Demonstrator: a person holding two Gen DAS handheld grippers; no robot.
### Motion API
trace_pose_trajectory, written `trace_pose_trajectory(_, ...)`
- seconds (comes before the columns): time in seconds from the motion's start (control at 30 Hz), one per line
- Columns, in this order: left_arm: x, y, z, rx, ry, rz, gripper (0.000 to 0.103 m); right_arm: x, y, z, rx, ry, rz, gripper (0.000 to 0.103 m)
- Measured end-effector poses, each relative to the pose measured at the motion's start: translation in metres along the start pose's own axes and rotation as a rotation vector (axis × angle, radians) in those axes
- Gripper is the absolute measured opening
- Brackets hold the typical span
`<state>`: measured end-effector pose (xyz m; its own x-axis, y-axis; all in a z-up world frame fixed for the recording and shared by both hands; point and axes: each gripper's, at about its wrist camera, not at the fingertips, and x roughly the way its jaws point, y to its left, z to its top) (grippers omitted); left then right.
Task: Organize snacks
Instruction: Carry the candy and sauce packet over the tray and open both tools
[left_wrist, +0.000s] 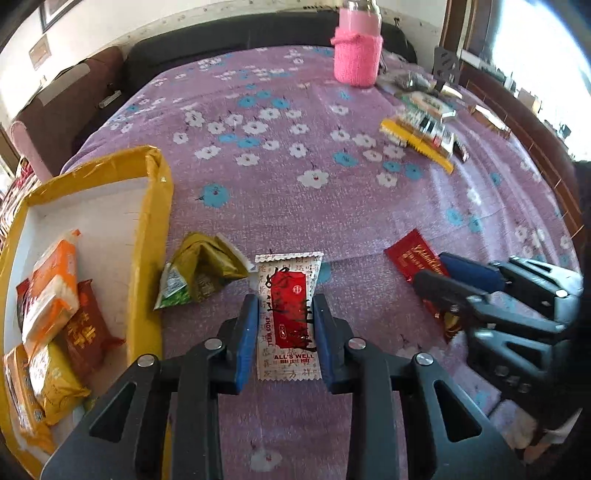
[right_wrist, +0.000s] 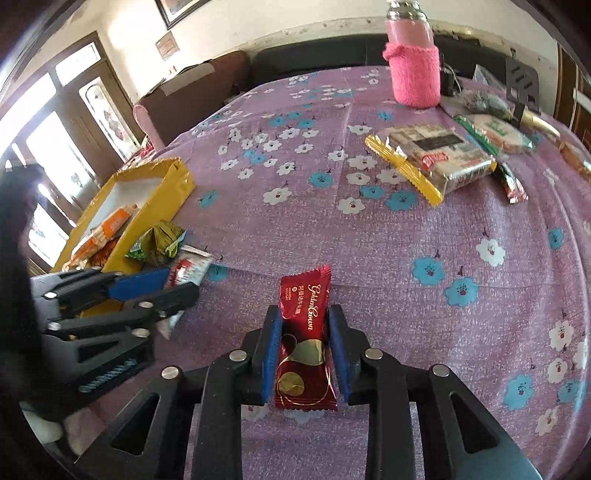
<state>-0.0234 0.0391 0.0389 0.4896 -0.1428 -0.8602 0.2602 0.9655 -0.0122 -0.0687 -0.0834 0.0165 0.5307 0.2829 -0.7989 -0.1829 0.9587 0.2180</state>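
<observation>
My left gripper (left_wrist: 285, 301) is shut on a white and red snack packet (left_wrist: 290, 317), its pads against both long edges, low over the purple flowered cloth. My right gripper (right_wrist: 304, 314) is shut on a dark red Golden Crown candy packet (right_wrist: 306, 339), also seen in the left wrist view (left_wrist: 415, 258). A yellow box (left_wrist: 153, 206) with a white floor stands at the left and holds several orange, yellow and red-brown packets (left_wrist: 55, 295). A crumpled green and gold packet (left_wrist: 199, 273) lies on the cloth beside the box.
A bottle in a pink knitted sleeve (right_wrist: 415, 70) stands at the far side. A gold-edged biscuit pack (right_wrist: 436, 158) and other small packets (right_wrist: 495, 133) lie at the far right. A dark sofa (right_wrist: 314, 55) runs behind the table.
</observation>
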Motion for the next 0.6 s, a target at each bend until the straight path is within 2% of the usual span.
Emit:
trace_pose_trajectory(0.2, -0.046, 0.019, -0.011, -0.064, -0.079, -0.038, 0.027, 0.001, 0.011, -0.002, -0.059, -0.01, -0.07, 0.024)
trace_pose_trajectory(0.27, -0.061, 0.032, -0.017, -0.101, -0.107, -0.045, 0.027, -0.002, 0.009, -0.001, -0.046, -0.023, -0.056, 0.017)
trace_pose_trajectory(0.33, -0.079, 0.05, -0.027, -0.152, -0.135, -0.046, 0.027, -0.011, 0.006, 0.001, -0.03, -0.067, -0.024, 0.004)
trace_pose_trajectory(0.4, -0.093, 0.073, -0.04, -0.204, -0.156, -0.037, 0.027, -0.017, 0.005, 0.002, -0.017, -0.093, -0.008, 0.0)
trace_pose_trajectory(0.5, -0.105, 0.099, -0.058, -0.262, -0.17, -0.014, 0.027, -0.012, 0.008, 0.001, -0.024, -0.08, -0.01, 0.001)
trace_pose_trajectory(0.53, -0.108, 0.107, -0.065, -0.278, -0.172, -0.01, 0.027, -0.01, 0.01, 0.001, -0.033, -0.072, -0.015, 0.006)
trace_pose_trajectory(0.57, -0.111, 0.115, -0.071, -0.293, -0.173, -0.004, 0.027, -0.007, 0.012, 0.0, -0.04, -0.067, -0.023, 0.006)
trace_pose_trajectory(0.6, -0.111, 0.12, -0.075, -0.304, -0.176, 0.0, 0.027, -0.007, 0.015, 0.0, -0.048, -0.075, -0.039, 0.014)
